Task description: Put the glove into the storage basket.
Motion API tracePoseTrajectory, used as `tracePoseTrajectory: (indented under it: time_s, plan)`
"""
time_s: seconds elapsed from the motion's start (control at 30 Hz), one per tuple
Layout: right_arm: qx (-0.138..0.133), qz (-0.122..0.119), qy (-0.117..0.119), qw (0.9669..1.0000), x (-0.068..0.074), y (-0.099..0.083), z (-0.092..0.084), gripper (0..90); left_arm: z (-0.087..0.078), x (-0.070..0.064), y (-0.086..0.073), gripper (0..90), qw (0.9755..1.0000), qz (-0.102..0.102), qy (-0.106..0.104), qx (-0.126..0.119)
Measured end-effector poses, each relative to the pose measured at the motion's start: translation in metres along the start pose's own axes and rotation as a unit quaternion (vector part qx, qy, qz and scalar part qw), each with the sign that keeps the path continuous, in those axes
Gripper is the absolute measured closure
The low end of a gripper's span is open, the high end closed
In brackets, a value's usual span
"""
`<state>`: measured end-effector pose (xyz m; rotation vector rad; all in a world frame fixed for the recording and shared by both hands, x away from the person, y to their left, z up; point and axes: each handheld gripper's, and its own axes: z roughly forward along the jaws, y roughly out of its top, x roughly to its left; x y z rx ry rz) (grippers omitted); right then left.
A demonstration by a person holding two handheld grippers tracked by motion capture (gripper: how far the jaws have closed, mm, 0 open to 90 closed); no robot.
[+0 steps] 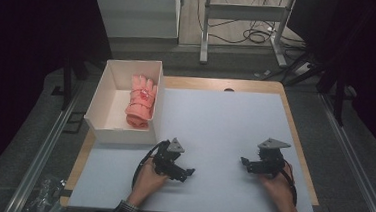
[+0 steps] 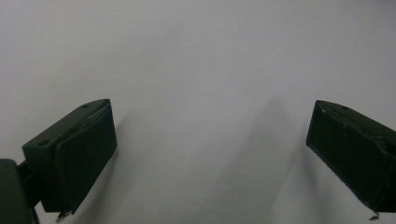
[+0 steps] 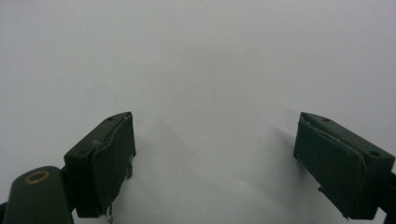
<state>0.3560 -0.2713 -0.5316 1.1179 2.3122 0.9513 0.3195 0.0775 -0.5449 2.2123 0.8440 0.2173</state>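
Observation:
A pink glove [image 1: 141, 102] lies inside a white open box [image 1: 105, 126] at the table's left side. My left gripper [image 1: 185, 174] rests low over the white mat near the front, just right of the box's front corner, pointing right. Its jaws stand wide apart with bare mat between them, as the left gripper view [image 2: 210, 154] shows. My right gripper [image 1: 246, 163] sits at the front right, pointing left, open too, with nothing between its fingers [image 3: 215, 158]. Both are held by a person's hands.
A white mat [image 1: 215, 123] covers most of the wooden table [image 1: 294, 128]. Beyond the table stand a white cabinet [image 1: 137, 12] and a metal frame [image 1: 242, 12] with cables on the floor. A crumpled plastic bag [image 1: 45, 188] lies on the floor, left front.

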Motion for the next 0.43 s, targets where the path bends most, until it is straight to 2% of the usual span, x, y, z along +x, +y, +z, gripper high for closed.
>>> tracePoseTrajectory:
  time_s: [0.17, 0.23, 0.43]
  plan:
    - [0.000, 0.000, 0.000, 1.0000, -0.0001, 0.0000, 0.0000, 12.9, 0.0013, -0.0024, -0.0008, 1.0, 0.9999, 0.012, 0.008, 0.002]
    - [0.000, -0.001, 0.000, 1.0000, -0.0001, -0.0001, 0.0000, 12.9, 0.0028, -0.0057, -0.0003, 0.4, 0.9994, 0.027, 0.019, 0.010]
    - [0.000, 0.000, 0.000, 1.0000, -0.0001, -0.0003, -0.0001, 12.9, 0.0029, -0.0057, -0.0004, 0.0, 0.9994, 0.026, 0.019, 0.010]
